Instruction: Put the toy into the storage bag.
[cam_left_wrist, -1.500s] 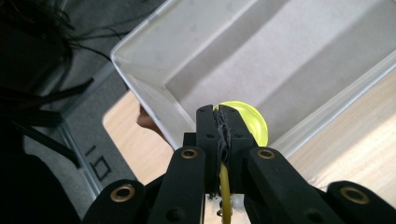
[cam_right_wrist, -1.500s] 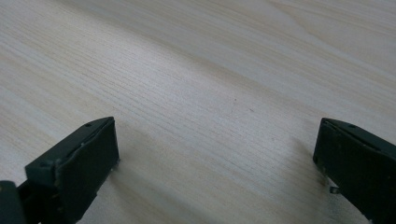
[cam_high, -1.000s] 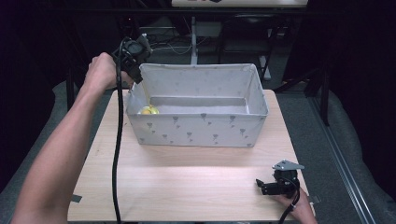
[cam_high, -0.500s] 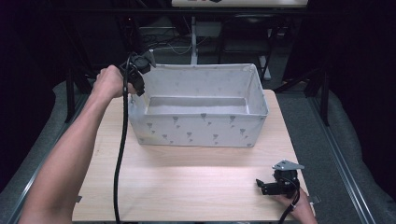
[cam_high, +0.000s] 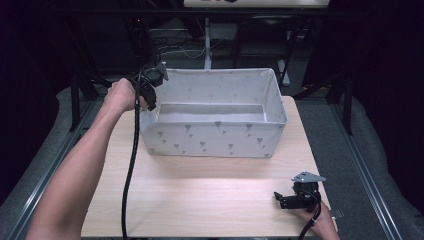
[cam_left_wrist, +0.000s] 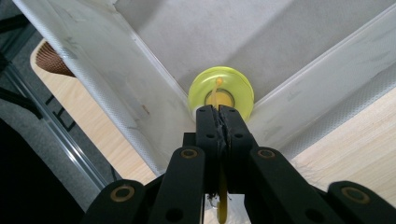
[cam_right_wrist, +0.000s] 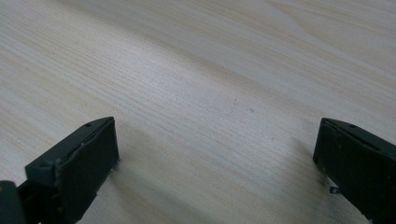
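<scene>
Since a second ago your left hand has dropped lower over the bin's near-left corner; the right hand hasn't shifted. Your left gripper is clamped tight, black jaws pressed flat together, pinching a thin yellow strand that runs down between them. That strand leads to the yellow disc: round, translucent, glossy plastic with a darker amber hub, sitting in the bin's inside corner where two walls meet the floor. You can't tell whether the disc hangs or rests there. The fabric bin is rectangular, soft grey-white cloth with small dark triangle prints, walls slightly slack, standing near the table's far edge. Your right gripper lies at the table's near-right corner, jaws spread wide with nothing between them, matte black pads over bare wood. The table is pale wood, fine straight grain, rounded corners.
</scene>
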